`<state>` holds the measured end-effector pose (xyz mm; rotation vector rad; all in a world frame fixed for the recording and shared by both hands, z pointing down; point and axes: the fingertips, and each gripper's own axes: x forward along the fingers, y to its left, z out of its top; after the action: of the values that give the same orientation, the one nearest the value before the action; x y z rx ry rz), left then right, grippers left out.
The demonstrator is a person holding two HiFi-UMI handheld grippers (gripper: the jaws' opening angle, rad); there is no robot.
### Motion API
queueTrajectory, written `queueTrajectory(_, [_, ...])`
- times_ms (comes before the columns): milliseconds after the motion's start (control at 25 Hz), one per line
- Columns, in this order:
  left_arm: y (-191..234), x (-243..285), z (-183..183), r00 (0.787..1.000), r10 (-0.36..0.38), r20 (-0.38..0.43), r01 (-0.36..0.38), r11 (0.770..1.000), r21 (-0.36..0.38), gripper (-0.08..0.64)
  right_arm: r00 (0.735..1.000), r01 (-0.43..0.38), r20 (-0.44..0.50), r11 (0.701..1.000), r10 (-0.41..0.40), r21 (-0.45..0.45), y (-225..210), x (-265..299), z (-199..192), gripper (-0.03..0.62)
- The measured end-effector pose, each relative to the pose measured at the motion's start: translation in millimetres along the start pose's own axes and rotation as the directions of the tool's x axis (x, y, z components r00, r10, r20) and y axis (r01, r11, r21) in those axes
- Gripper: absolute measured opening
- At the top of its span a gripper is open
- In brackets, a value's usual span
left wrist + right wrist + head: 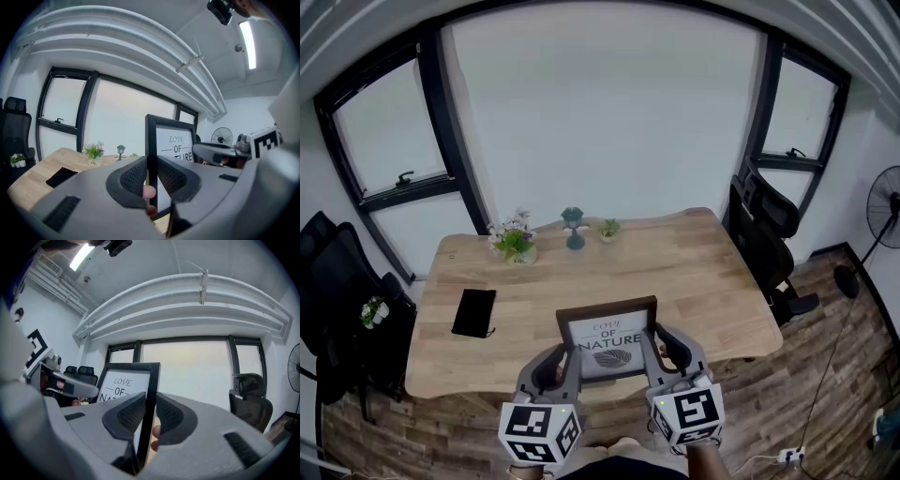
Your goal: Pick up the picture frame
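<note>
A dark-framed picture frame (pixel 607 335) with "LOVE OF NATURE" print hangs upright in the air over the near edge of the wooden table (pixel 694 262). My left gripper (pixel 566 361) is shut on its left border; in the left gripper view the picture frame (pixel 151 140) stands pinched between the ribbed pads (pixel 133 177). My right gripper (pixel 653 354) is shut on the right border; in the right gripper view the picture frame (pixel 151 394) runs between the pads (pixel 169 414). Both grippers (pixel 151 180) (pixel 149 417) point roughly level.
On the table lie a black pouch (pixel 474 311) at the left, a flower pot (pixel 516 240), a small teal lantern (pixel 573 227) and a tiny plant (pixel 608 228) along the far edge. Black chairs (pixel 761 225) stand right and left; a fan (pixel 883 211) is at far right.
</note>
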<state>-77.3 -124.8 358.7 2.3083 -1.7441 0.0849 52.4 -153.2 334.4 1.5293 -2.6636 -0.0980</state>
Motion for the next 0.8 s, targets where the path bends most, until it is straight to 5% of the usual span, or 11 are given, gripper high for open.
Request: queueTrajectory(800, [-19, 4, -8, 0.999, 0.035, -0.028, -0.036, 0.999, -0.026, 0.066, 0.999, -0.053, -0.012, 0.998, 0.053, -0.029, -16, -3, -1, 0.071])
